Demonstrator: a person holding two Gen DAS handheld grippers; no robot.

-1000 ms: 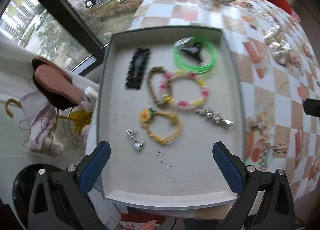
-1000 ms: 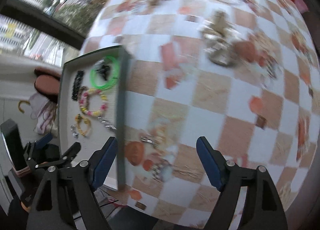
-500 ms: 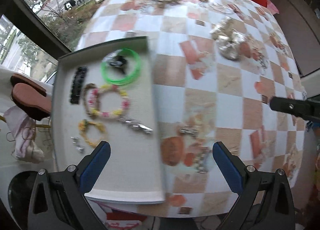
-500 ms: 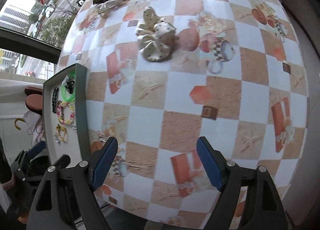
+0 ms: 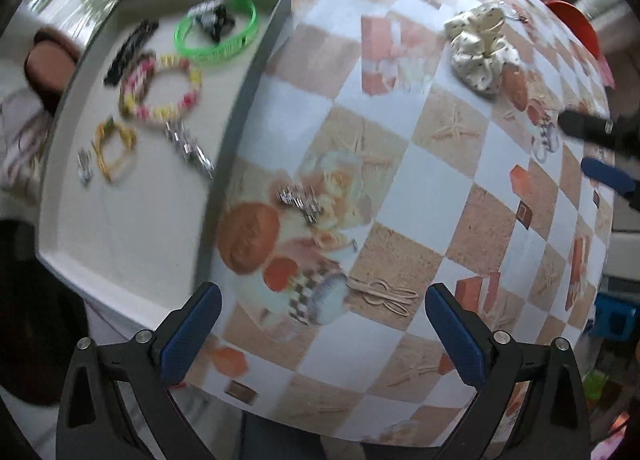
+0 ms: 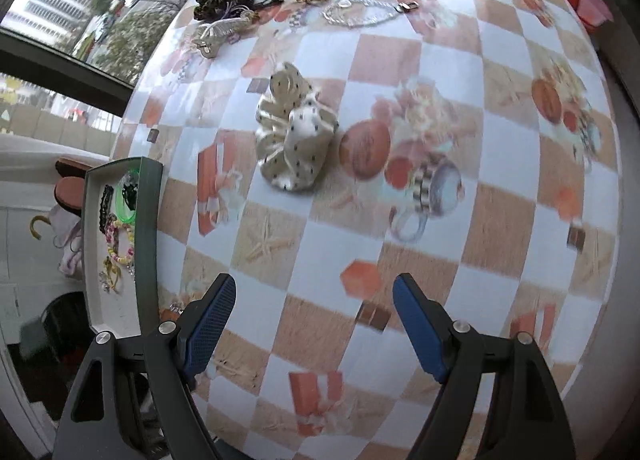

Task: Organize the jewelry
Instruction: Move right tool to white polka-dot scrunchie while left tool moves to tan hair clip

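Looking down on the table (image 5: 420,164), we are viewing a round top covered with a checked, printed cloth. At its left edge we are seeing the tray (image 5: 120,236), a shallow rectangular box with a dark rim and pale lining. Inside the tray are lying a green bangle (image 5: 216,34) with a black clip inside its ring, a black hair clip (image 5: 130,50), a pink and yellow beaded bracelet (image 5: 162,88), a yellow cord bracelet (image 5: 114,150) and a silver clip (image 5: 190,148). On the cloth, well apart from the tray, a cream dotted scrunchie (image 6: 294,140) is resting. Near the far edge a pile of dark and pale hair pieces (image 6: 228,0) is lying beside a clear beaded chain (image 6: 366,14). Just beside the tray's right wall, a small silver piece (image 5: 300,198) is sitting on the cloth.

We are holding the left gripper (image 5: 322,334) above the table with its jaws wide apart and nothing between them. We are holding the right gripper (image 6: 314,326) likewise, jaws spread and empty.
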